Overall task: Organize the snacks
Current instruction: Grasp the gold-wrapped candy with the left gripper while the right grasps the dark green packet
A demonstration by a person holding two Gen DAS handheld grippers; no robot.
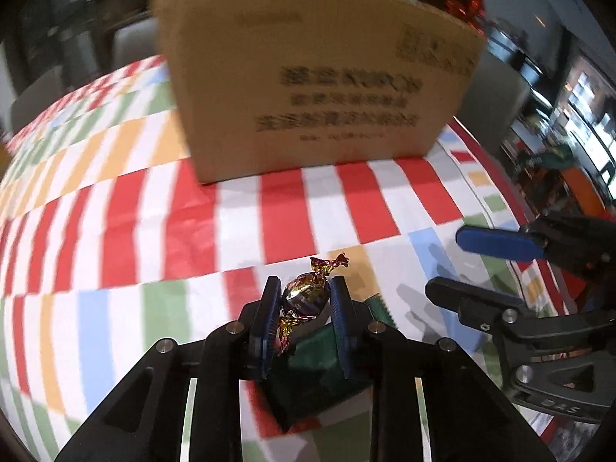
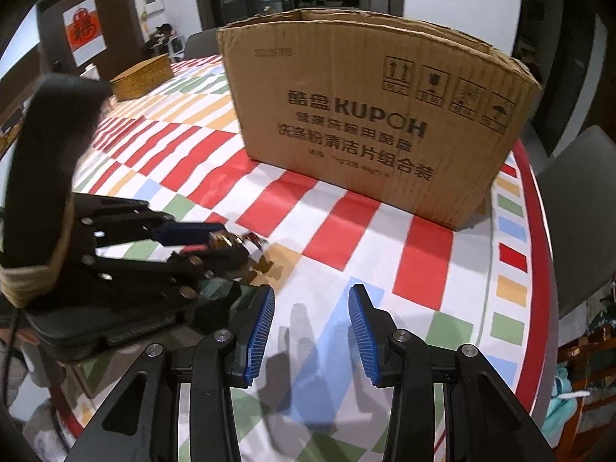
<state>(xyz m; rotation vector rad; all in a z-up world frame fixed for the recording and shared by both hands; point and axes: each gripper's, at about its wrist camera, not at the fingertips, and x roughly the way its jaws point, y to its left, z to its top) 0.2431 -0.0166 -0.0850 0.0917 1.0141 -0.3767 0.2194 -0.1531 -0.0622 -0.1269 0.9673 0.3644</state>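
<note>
So the left tool is clamped on a foil-wrapped candy, gold and purple with twisted ends, one twist poking out past the fingertips and the other hanging down between the blue pads. It's held off the surface, pointing forward toward the cardboard box, which sits straight ahead of it and well apart. Right under that tool there's a dark green packet lying on the checked cloth, partly hidden by the fingers.

From the right wrist view, the left tool comes in from the left side, lying roughly level, with the candy pinched at its tip and its shadow on the cloth just below.

The right tool is spread wide with nothing between its pads, hovering low over the surface and aimed at the same box, which is open at the top. In the left wrist view it sits off to the right of the left tool, turned on its side so one finger is above the other.

A woven basket sits far off to the left, behind everything.
</note>
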